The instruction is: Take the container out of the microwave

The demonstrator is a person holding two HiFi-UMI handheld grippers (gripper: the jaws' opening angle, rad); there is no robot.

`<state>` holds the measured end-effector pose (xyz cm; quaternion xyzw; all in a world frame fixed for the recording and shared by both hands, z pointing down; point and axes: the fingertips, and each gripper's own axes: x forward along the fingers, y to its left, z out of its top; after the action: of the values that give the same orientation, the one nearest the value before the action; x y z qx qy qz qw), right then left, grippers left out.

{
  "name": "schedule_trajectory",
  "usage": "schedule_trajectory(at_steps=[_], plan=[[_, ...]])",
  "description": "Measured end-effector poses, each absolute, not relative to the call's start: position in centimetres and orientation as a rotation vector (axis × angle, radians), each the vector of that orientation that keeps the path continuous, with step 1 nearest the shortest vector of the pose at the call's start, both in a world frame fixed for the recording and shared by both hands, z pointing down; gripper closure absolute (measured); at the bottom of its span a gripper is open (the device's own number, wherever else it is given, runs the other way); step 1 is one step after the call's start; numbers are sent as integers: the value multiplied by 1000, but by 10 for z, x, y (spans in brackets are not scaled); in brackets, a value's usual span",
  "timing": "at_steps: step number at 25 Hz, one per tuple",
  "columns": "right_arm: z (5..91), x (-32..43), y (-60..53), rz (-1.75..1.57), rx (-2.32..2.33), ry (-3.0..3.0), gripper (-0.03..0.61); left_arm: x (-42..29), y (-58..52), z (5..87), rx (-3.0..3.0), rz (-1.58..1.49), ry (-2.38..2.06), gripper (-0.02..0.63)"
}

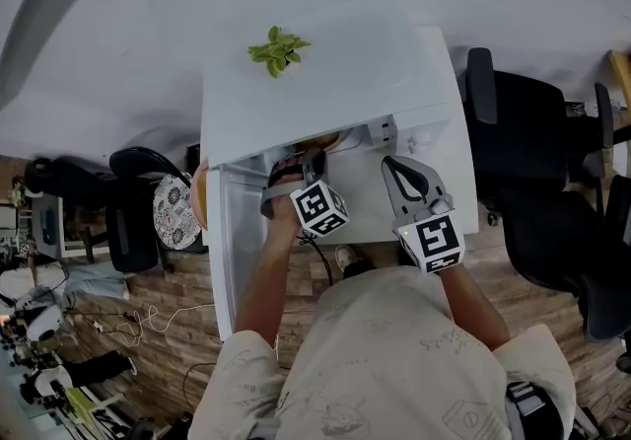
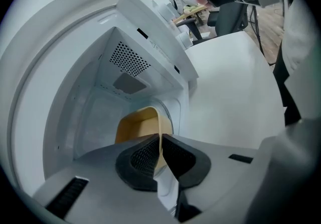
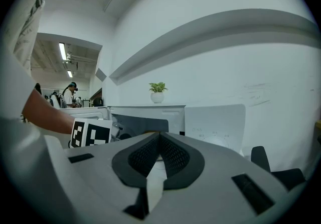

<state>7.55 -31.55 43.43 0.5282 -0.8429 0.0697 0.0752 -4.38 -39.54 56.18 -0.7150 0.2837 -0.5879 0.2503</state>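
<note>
- The white microwave (image 1: 325, 83) stood with its door (image 1: 225, 260) swung open to the left of the head view, and 1 small green plant (image 1: 277, 50) sat on its top.
- The container (image 2: 136, 126), a tan-yellow tub with a thin wall, sat inside the microwave's cavity, low and toward the back, below a perforated vent (image 2: 129, 59) in the cavity wall.
- The left gripper (image 2: 160, 141) reached into the open cavity. Its 2 dark pads were closed narrowly onto the container's near wall, with the thin rim pinched between them.
- In the head view the left gripper's marker cube (image 1: 318, 208) lay just outside the cavity mouth, with the person's forearm behind it.
- The right gripper (image 3: 159, 138) hung outside the microwave, in front of its right-hand control side. Its jaws were pressed together at the tips with nothing between them.
- The right gripper view looked roughly level at the microwave front, with the plant above and the left gripper's cube at the left.
- The 2 grippers were apart, the right one touching neither the container nor the door.
- A black office chair (image 1: 532, 142) stood to the right of the microwave, over a wood-patterned floor (image 1: 168, 330).
</note>
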Motion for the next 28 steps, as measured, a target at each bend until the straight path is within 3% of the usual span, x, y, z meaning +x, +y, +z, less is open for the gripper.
schedule_trajectory(at_steps=[28], plan=[[457, 120, -293, 276, 1384, -2635, 563, -17, -311, 557, -1936, -1745, 968, 588]])
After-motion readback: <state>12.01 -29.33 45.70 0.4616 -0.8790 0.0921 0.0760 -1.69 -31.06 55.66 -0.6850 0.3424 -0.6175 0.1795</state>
